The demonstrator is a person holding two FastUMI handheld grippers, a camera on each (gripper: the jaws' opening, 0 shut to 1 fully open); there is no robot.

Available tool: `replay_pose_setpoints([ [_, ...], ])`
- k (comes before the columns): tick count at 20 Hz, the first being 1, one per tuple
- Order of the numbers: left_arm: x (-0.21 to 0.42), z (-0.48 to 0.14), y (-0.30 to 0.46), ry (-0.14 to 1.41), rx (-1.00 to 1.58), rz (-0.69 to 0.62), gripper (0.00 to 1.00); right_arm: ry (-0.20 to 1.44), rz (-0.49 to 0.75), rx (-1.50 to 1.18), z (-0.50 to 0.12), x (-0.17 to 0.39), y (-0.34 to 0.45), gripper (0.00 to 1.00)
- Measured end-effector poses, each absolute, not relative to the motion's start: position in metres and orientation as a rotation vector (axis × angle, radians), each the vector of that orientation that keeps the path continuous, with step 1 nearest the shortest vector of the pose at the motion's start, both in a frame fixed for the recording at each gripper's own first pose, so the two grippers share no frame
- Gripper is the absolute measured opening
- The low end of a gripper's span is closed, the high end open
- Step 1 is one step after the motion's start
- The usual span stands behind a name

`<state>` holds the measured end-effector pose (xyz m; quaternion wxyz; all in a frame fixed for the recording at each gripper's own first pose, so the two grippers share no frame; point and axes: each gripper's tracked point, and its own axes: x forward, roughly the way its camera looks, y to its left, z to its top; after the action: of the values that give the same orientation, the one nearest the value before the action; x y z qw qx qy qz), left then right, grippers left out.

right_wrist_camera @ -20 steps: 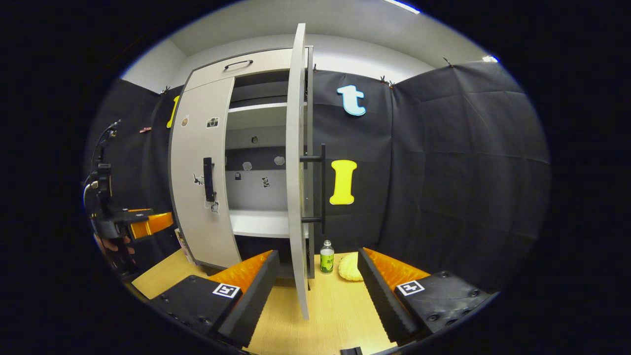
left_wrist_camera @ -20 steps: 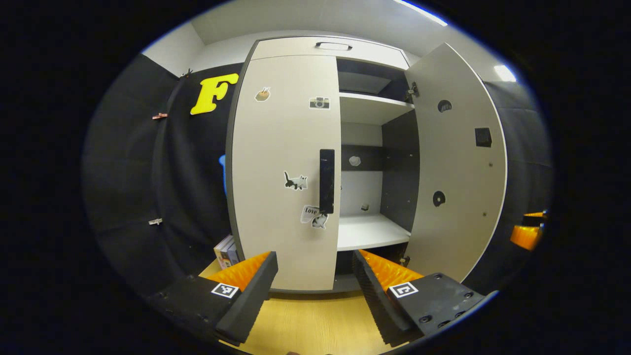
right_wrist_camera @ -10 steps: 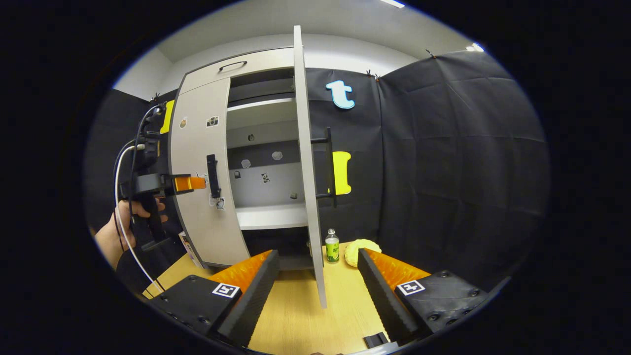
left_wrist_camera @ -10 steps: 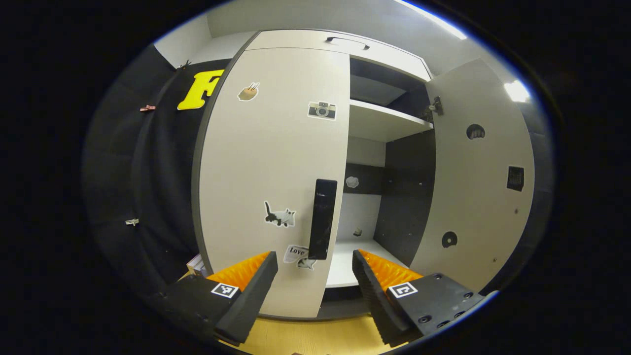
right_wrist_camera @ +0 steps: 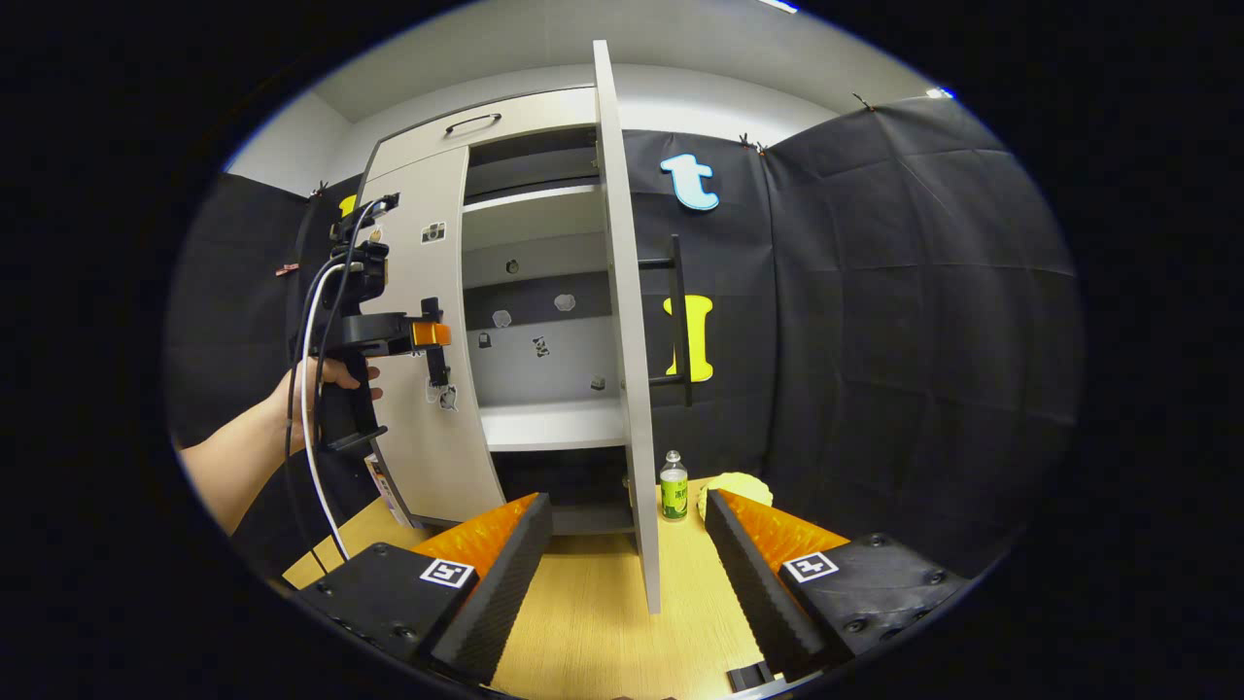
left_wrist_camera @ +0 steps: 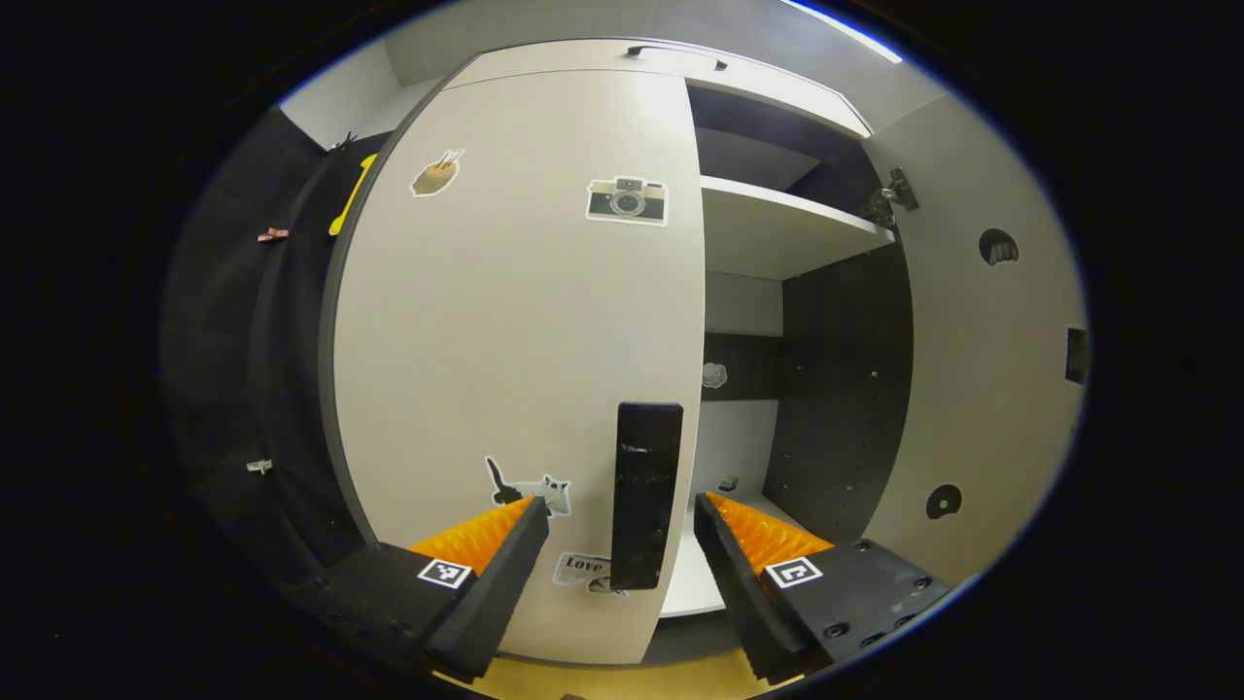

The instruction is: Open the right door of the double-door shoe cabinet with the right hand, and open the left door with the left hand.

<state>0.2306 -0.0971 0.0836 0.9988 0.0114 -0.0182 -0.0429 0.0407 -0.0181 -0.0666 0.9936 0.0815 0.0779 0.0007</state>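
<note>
1. Left gripper [left_wrist_camera: 622, 544]: jaws stood apart, unclenched, straddling the lower end of the left door's handle [left_wrist_camera: 646, 496] without visible contact. Seen from the right gripper view, it [right_wrist_camera: 428, 333] sat level at the handle, held by a hand [right_wrist_camera: 326, 379].
2. Right gripper [right_wrist_camera: 627, 544]: jaws apart, grasping nothing, low over the wooden surface [right_wrist_camera: 593, 622], facing the edge of the right door [right_wrist_camera: 627, 340].
3. Left door [left_wrist_camera: 515, 340]: shut, at 10 to 12 o'clock of the left gripper. A rigid flat panel on hinges, judged light to swing but stiff. Best hold judged to be the vertical bar handle near its free edge, gripped across the bar.
4. Right door: swung wide open, at 12 o'clock of the right gripper; its own bar handle [right_wrist_camera: 677, 321] faced the cloth wall.
5. Shoe cabinet [right_wrist_camera: 544, 292]: shelves bare apart from small stickers.
6. View differences: the left gripper view gave door stickers, handle close up and the inner face of the right door [left_wrist_camera: 982, 369]. The right gripper view gave a bottle [right_wrist_camera: 673, 486] and a yellow item [right_wrist_camera: 734, 483] at 12 o'clock beyond the door.
</note>
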Motion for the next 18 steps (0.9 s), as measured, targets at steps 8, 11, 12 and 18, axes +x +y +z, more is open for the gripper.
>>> replay_pose_setpoints([
  [8,0.254,0.071,-0.099,0.007,0.0,-0.057,0.66,0.189,0.045,0.183,-0.079,0.051,-0.007,1.0],
  [11,0.252,0.072,-0.109,0.004,0.027,-0.087,0.45,0.203,0.055,0.204,-0.084,0.058,-0.003,0.99],
  [12,0.249,0.071,-0.109,-0.001,0.034,-0.083,0.4,0.205,0.059,0.208,-0.085,0.059,-0.002,0.98],
  [18,0.252,0.07,-0.108,0.003,0.02,-0.087,0.16,0.207,0.053,0.191,-0.087,0.056,-0.003,0.98],
])
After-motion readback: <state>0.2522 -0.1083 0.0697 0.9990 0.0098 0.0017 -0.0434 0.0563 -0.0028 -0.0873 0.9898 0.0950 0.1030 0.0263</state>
